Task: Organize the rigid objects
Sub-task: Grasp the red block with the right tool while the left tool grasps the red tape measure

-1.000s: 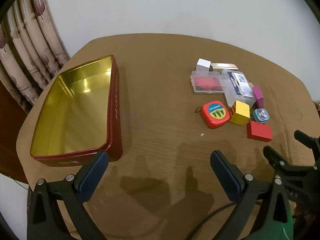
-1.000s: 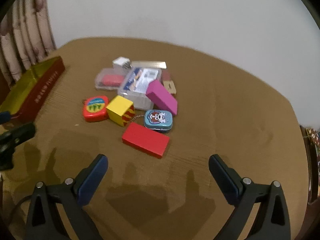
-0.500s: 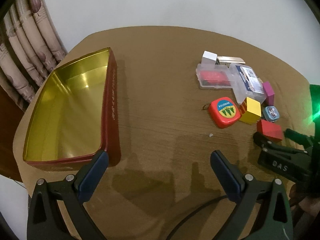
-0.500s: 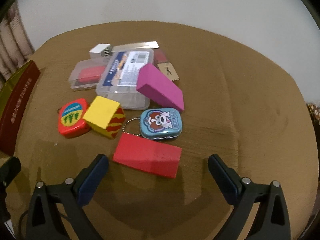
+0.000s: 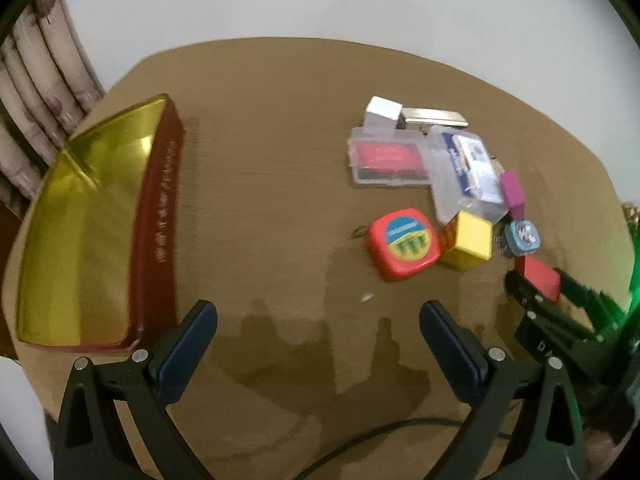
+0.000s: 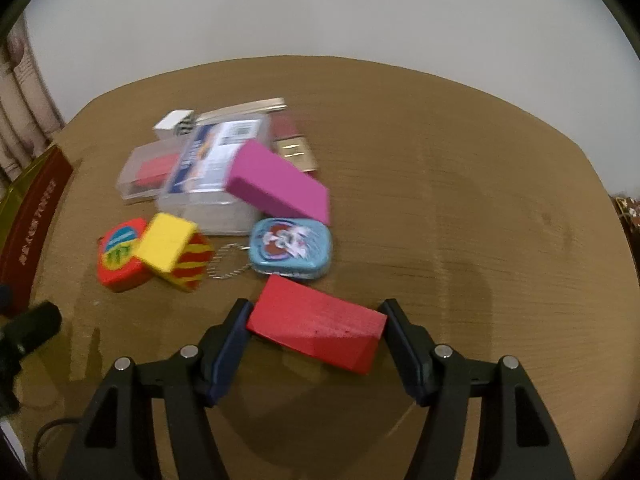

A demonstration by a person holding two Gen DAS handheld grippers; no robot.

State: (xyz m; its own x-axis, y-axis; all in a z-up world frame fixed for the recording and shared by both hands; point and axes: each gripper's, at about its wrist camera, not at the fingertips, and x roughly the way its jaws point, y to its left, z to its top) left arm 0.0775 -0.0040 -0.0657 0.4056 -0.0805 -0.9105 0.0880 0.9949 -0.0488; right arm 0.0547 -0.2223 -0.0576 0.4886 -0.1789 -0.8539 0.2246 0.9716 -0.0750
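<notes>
**Now: right claw around the red block, left claw spread over bare wood**

Here the right gripper [image 6: 316,322] has its two blue-padded fingers on either end of the red block [image 6: 318,322], which lies flat on the wooden table [image 6: 460,200]. The pads sit at the block's short ends and look to be touching it, though motion blur leaves it unclear whether they press firmly. In the left wrist view the same red block [image 5: 538,278] shows between those black finger tips at the right edge.

Just behind the block lies a blue oval tin [image 6: 291,247] with a cartoon lid and a ball chain [image 6: 228,264] trailing to its left. Left of the chain sits a yellow cube [image 6: 172,252] with red-striped sides, touching a red tape measure [image 6: 118,258]. Behind the tin a magenta block [image 6: 278,184] rests tilted, its upper end propped on a clear plastic case [image 6: 212,172]. A second clear case with a red insert [image 6: 146,170] lies to that case's left, with a white charger plug [image 6: 174,125] and a metal strip [image 6: 250,107] behind them. A small gold-coloured flat piece [image 6: 298,154] lies right of the magenta block.

The left gripper [image 5: 318,328] has its fingers wide apart with nothing between them, above bare tabletop. To its left stands the open red tin box [image 5: 156,216] with a gold interior, well apart from the cluster. A patterned curtain [image 5: 36,92] hangs beyond the box.
</notes>
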